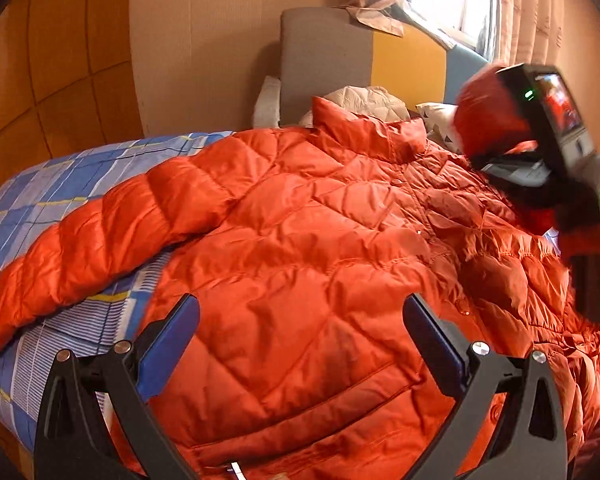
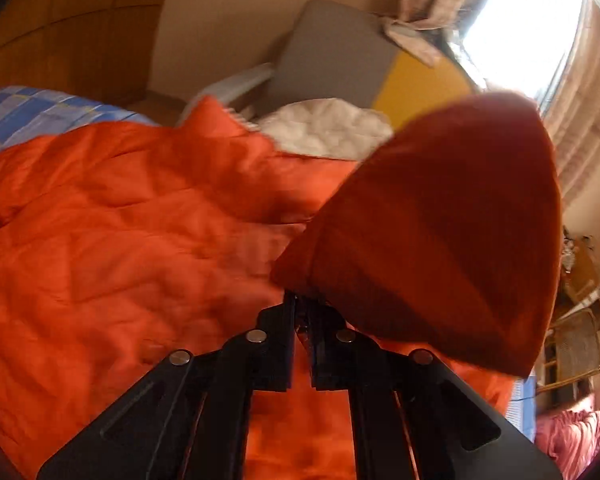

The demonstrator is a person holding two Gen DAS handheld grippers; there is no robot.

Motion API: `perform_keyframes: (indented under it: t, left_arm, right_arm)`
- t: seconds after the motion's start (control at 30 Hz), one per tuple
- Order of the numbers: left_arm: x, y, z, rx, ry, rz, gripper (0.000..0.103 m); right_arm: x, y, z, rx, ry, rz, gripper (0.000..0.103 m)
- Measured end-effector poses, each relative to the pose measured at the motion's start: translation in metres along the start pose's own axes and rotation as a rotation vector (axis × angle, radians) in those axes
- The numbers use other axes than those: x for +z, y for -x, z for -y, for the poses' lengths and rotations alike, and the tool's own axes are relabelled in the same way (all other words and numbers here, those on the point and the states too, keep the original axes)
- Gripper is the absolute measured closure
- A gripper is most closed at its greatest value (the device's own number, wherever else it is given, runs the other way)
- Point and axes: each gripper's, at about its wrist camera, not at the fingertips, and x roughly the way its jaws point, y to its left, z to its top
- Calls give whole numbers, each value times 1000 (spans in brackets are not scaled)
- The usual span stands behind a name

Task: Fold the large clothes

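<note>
Left gripper (image 1: pixel 300 320): jaws released, spread wide, hovering over the front of the orange quilted jacket (image 1: pixel 320 240), which lies spread on the bed (image 1: pixel 60 184). Right gripper (image 2: pixel 300 308): jaws clenched on the jacket's sleeve (image 2: pixel 440 240), lifted; the sleeve blocks the right half of that view. Only the left view shows the other sleeve (image 1: pixel 92 240) lying on the checked sheet. Headboard (image 1: pixel 324 60), pillows (image 1: pixel 368 100), curtained window (image 2: pixel 528 28) behind.

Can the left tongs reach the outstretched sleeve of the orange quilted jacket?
Probably yes: the left tongs are open and empty above the orange quilted jacket, with nothing covering its outstretched sleeve.
</note>
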Motion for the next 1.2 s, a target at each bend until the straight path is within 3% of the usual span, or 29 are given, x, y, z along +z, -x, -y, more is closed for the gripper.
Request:
perform_keyframes:
  t: [0.03,0.1,0.13,0.17,0.27,0.53,0.63,0.7,0.83,0.9,0.93,0.97,1.03,1.13,1.2]
  left_arm:
    - [0,1,-4,-3,7,-1,2]
    - [1,1,-12,-15,23,-5,2]
    - [1,1,-14,-19,30,-8,2]
    - [2,-1,-17,-30,39,-14,2]
    - [8,-8,-23,-64,76,-31,2]
    - [49,-50,-18,-153,135,-66,3]
    - [68,-78,-14,-196,166,-107,16]
    - [80,-99,-10,-223,194,-142,18]
    - [92,-139,-3,-237,236,-217,30]
    - [95,-154,2,-259,242,-236,44]
    - [97,-158,4,-262,226,-239,74]
    - [99,-157,7,-247,205,-230,94]
    - [100,-145,2,-270,214,-162,98]
    - [99,-128,-14,-239,223,-102,101]
    - [95,-125,-21,-208,217,-108,101]
  right_arm:
    - [-2,-1,-9,32,-8,-9,91]
    - [-7,-2,-22,101,-41,-35,52]
    - [-11,1,-26,123,-62,-28,25]
    - [-16,7,-27,131,-95,-6,21]
    - [-32,17,-19,193,-186,-19,21]
    - [-89,38,49,209,-430,-54,20]
    - [-103,37,76,180,-539,-52,20]
    - [-108,38,97,149,-596,-36,20]
    - [-107,30,129,115,-688,-20,20]
    - [-106,23,143,104,-717,-17,20]
    - [-105,20,148,101,-724,-19,20]
    - [-103,15,152,99,-732,-20,21]
    - [-96,5,158,113,-742,-25,25]
    - [-86,-12,150,128,-712,-41,28]
    - [-80,-26,139,128,-673,-70,34]
